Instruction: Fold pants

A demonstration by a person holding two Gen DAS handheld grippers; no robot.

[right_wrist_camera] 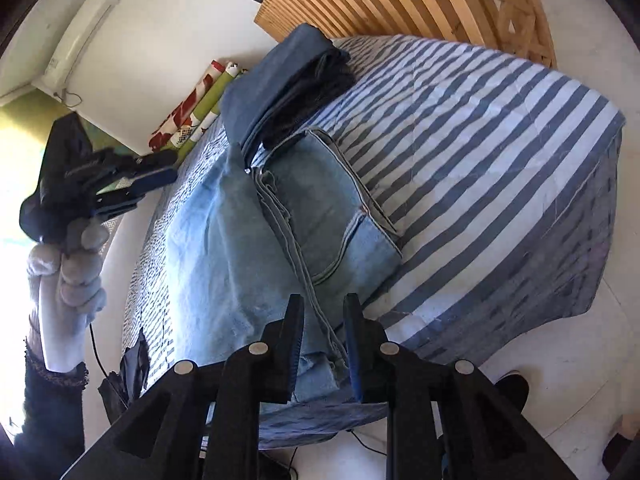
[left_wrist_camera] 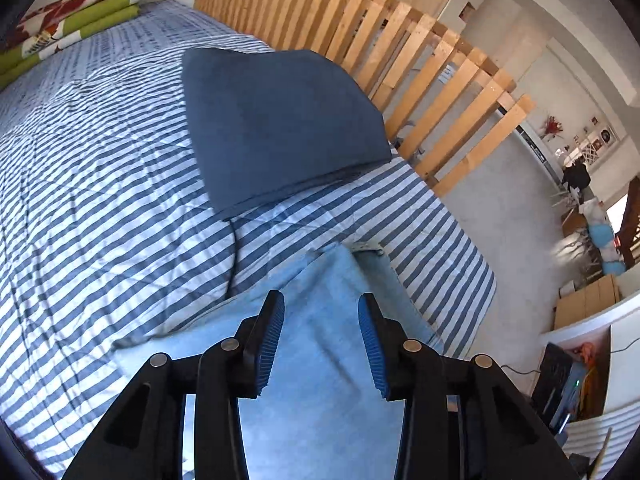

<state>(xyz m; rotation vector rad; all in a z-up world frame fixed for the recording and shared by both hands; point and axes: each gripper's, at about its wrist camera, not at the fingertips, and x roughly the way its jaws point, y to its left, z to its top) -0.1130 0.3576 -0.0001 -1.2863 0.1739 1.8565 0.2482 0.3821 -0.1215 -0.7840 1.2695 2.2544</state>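
— Right under the left tongs (left_wrist_camera: 321,298), light blue pants (left_wrist_camera: 332,264), lying on the striped cover of the bed (left_wrist_camera: 100,160). Jaws moderately apart, nothing pinched between them.

— And at the right tongs (right_wrist_camera: 324,300)?

— Only a narrow gap. Stacked leg edges of the same pants running below and between the pads, with no squeeze to be seen. Hard to call it a hold.

— Handling?

— Denim, by the look of it: soft and floppy, yet fairly heavy, neither slippery nor fragile. Likely to sag and drag if lifted at a single point. Best taken at the thick seamed edges, one corner per tongs, all layers pinched together and well inside the hem.

— State of the fold?

— Partly done, probably: upper part doubled over, back pocket facing up, long lower part not yet folded.

— Further off?

— Just beyond the pants, a stack of dark folded garments (left_wrist_camera: 280,120). Then rolled green-and-red bedding (left_wrist_camera: 72,12) by the wall, and wooden slats (left_wrist_camera: 360,20) along the far edge of the bed.
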